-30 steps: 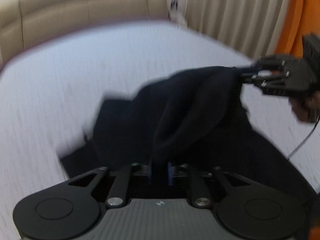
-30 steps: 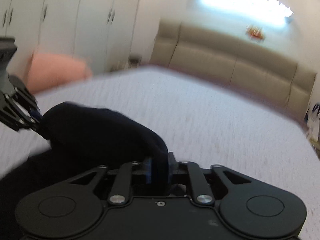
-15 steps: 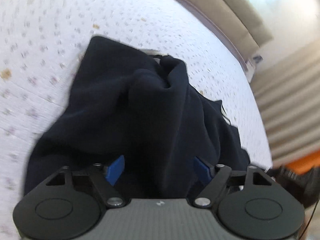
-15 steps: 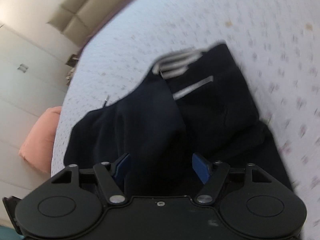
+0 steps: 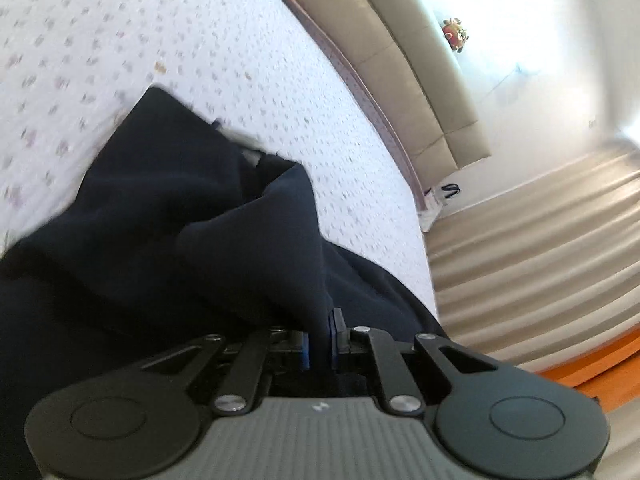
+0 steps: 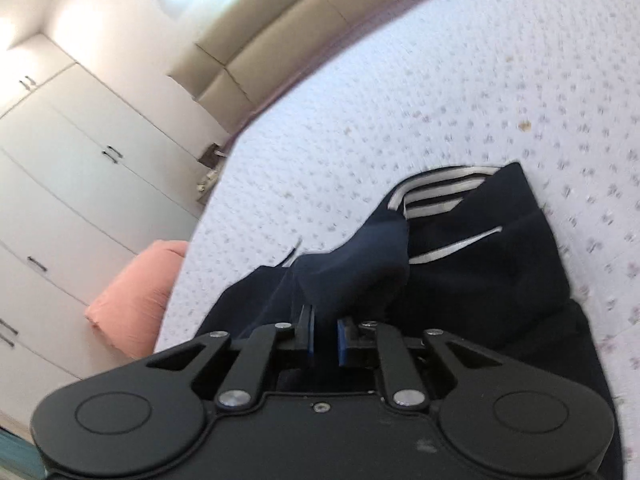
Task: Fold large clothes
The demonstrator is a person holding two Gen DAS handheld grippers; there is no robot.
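Note:
A dark navy garment lies bunched on a white dotted bedspread. In the right wrist view the garment shows white stripes at its far end. My left gripper is shut on a raised fold of the navy cloth between its blue pads. My right gripper is shut on another raised fold of the same garment, close to the camera. Neither gripper shows in the other's view.
A beige padded headboard runs along the far edge of the bed. Pale curtains hang at the right. White wardrobe doors and a pink cushion stand left of the bed.
Both grippers were open over the garment half a second ago; both have now shut on folds of the navy cloth. Both cameras have tilted up toward the headboard.

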